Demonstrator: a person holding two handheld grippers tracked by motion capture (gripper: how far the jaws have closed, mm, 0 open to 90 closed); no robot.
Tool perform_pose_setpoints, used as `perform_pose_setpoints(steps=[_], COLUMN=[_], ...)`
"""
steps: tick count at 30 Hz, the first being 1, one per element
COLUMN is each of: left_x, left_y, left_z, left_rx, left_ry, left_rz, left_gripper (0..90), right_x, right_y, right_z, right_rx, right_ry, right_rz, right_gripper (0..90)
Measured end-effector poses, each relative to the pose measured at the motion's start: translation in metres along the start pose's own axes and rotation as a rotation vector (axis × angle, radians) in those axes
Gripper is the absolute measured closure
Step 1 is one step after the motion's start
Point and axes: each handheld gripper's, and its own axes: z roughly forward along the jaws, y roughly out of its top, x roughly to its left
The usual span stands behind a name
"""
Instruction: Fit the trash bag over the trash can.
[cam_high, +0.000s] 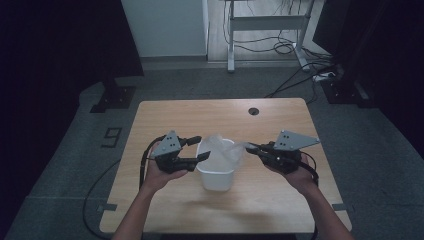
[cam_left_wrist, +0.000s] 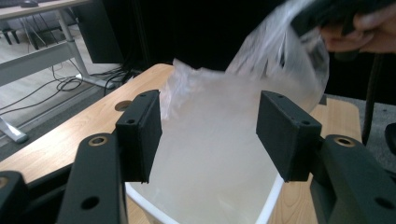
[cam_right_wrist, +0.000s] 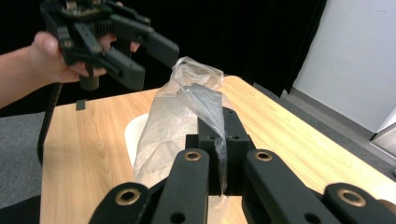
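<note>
Left gripper (cam_high: 199, 149): jaws apart, clear of the bag.
Right gripper (cam_right_wrist: 219, 140): clamped on clear plastic bag (cam_high: 226, 150).
Risk: pull probably drags liner from white bin (cam_high: 216, 177), or tips it.

Wooden table (cam_high: 280, 195) with cable hole (cam_high: 254, 111); grey desk frame (cam_high: 266, 22), cables (cam_high: 282, 47) on floor behind.

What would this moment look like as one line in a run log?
right gripper: shut on clear plastic bag | left gripper: open, at small white plastic bin | bag: partly in bin | wooden table
</note>
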Motion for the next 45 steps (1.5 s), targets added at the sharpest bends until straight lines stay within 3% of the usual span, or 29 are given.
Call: perform_pose_setpoints(steps=[4,11,21,26,33,45], left_x=[0.002,0.009,0.016,0.019,0.02,0.011], left_y=[0.004,0.015,0.024,0.027,0.032,0.016], left_z=[-0.004,-0.002,0.014,0.014,0.018,0.021], left_rx=[-0.004,0.009,0.061,0.041,0.065,0.118], left_ry=[0.007,0.057,0.055,0.071,0.078,0.066], left_rz=[-0.019,-0.108,-0.158,-0.189,-0.177,-0.167], left_gripper=[39.5,39.6,44.9,46.7,46.7,55.3], right_x=[0.004,0.009,0.01,0.011,0.012,0.014], right_y=[-0.003,-0.002,-0.002,-0.002,-0.002,-0.004], right_z=[0.003,0.004,0.001,-0.001,-0.001,-0.007], right_rx=[0.016,0.02,0.014,0.016,0.013,0.009], right_ry=[0.012,0.025,0.035,0.038,0.044,0.038], right_rz=[-0.009,-0.023,-0.031,-0.038,-0.04,-0.047], right_gripper=[88.6,88.6,86.8,86.6,86.6,81.9])
